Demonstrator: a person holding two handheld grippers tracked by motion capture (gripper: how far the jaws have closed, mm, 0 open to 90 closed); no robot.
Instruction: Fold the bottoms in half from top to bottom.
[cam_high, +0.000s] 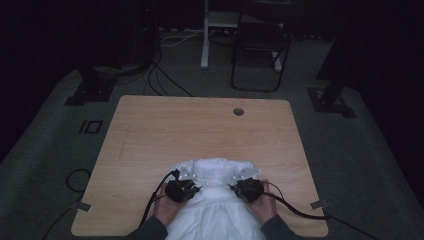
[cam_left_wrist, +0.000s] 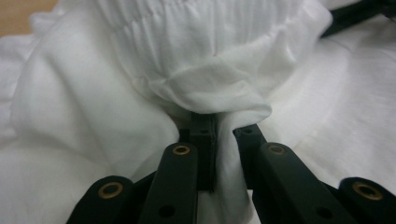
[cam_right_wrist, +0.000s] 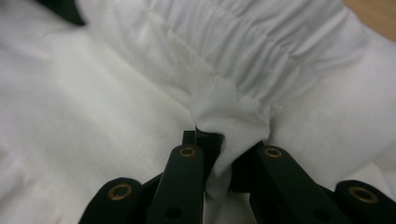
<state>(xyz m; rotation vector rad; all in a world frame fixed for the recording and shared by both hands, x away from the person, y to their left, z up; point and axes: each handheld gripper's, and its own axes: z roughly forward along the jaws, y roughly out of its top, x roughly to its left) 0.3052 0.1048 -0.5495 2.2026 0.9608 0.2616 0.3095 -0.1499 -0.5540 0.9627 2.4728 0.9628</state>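
Both grippers clenched on white garment (cam_high: 215, 200), L gripper (cam_left_wrist: 224, 140) & R gripper (cam_right_wrist: 219, 154) fingers pinching gathered waistband folds

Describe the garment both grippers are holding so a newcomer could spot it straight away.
On the wooden table, look to the near edge in front of the person. The white garment lies bunched there, pinched by the left gripper and right gripper. Its gathered elastic band marks it out.
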